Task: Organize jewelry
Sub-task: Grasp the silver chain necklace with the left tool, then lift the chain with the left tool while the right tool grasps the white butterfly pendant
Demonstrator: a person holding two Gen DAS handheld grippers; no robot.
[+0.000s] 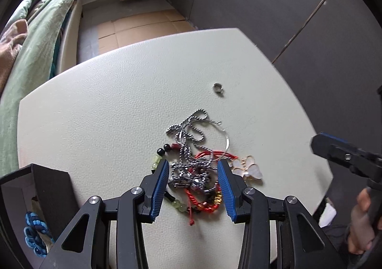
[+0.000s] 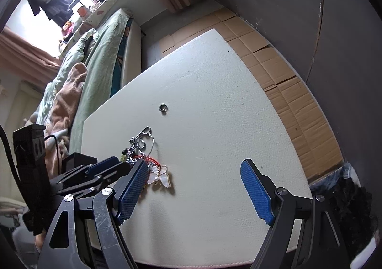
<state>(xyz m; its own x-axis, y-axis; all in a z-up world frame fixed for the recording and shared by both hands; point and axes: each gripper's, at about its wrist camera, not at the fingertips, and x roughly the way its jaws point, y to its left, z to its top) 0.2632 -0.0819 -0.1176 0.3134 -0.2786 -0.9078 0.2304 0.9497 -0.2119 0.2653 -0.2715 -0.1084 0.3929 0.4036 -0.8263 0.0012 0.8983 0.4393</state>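
Mostly, what we have to sort is one tangled heap of jewelry [image 1: 193, 168] lying on the white table [image 1: 95, 106], toward its near edge. In it we can pick out a silver ball chain [image 1: 191, 130], a thin silver hoop [image 1: 225, 142], red cord bracelets [image 1: 205, 199], a strand of pale green and black beads [image 1: 160, 154] and a chunky silver piece [image 1: 183, 174] in the middle. A pearly butterfly charm [image 1: 249, 170] lies at the heap's right edge, and a small silver ring [image 1: 217, 87] sits well apart, farther out on the table — easy to lift later on its own.

Our left gripper [image 1: 192, 164] is low over the heap with its blue pads [image 1: 160, 185] spread on either side of the chunky silver piece; the fingers are apart and nothing is clamped yet. We judge this straddle is chosen to catch the bulkiest item, though the chain and cords draped over it will likely drag along.

Our right gripper [image 2: 193, 170] hovers beside the heap with its fingers wide apart and empty, the butterfly charm just beside its left pad [image 2: 132, 189] — placed, we think, to pin or tease loose what snags.

At the table's left a black box [image 1: 35, 187] stands with its interior showing and a blue braided cord [image 1: 35, 233] at its near side; it is probably where pieces go.
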